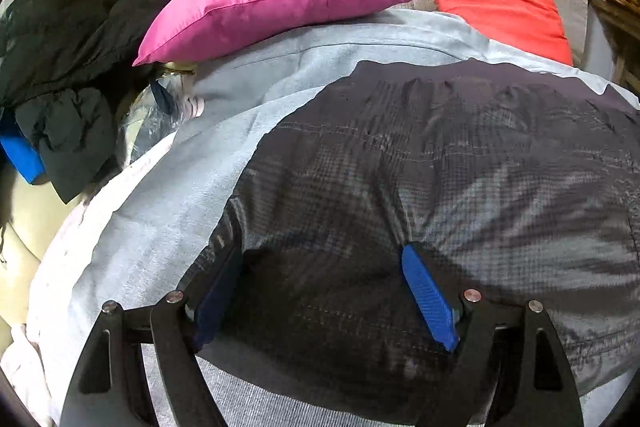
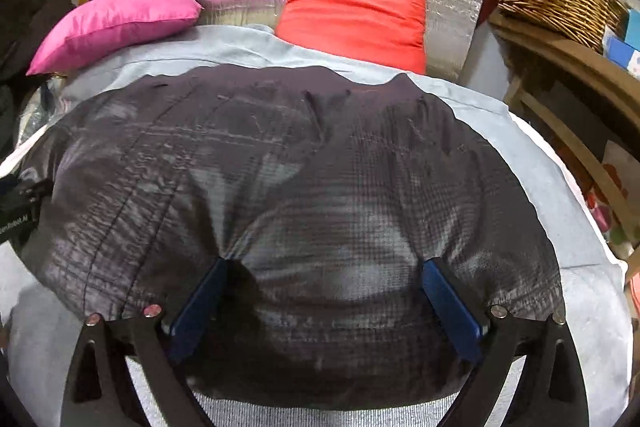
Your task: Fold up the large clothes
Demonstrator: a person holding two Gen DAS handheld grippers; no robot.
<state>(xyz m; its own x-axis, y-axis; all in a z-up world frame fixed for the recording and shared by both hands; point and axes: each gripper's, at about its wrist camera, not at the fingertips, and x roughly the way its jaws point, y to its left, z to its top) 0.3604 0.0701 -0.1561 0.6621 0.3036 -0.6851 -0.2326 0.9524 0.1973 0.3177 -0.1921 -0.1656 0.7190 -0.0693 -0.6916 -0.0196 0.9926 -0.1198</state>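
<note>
Dark checked garment [image 1: 440,167] lies spread flat on the grey sheet [image 1: 168,227], below the pink pillow [image 1: 260,3], for folding; left gripper [image 1: 324,263] and right gripper [image 2: 326,263] hover over it, jaws apart, clamping nothing.

both wrist views look steeply down, close over the same dark garment [image 1: 440,167].

dark grey checked garment [image 1: 440,155] [image 2: 288,167], thin shiny ripstop-like fabric, spread mostly flat with creases and stitched seams showing, far edge wavy, lying on top of a pale grey sheet [image 1: 168,227] [image 2: 560,219].
</note>
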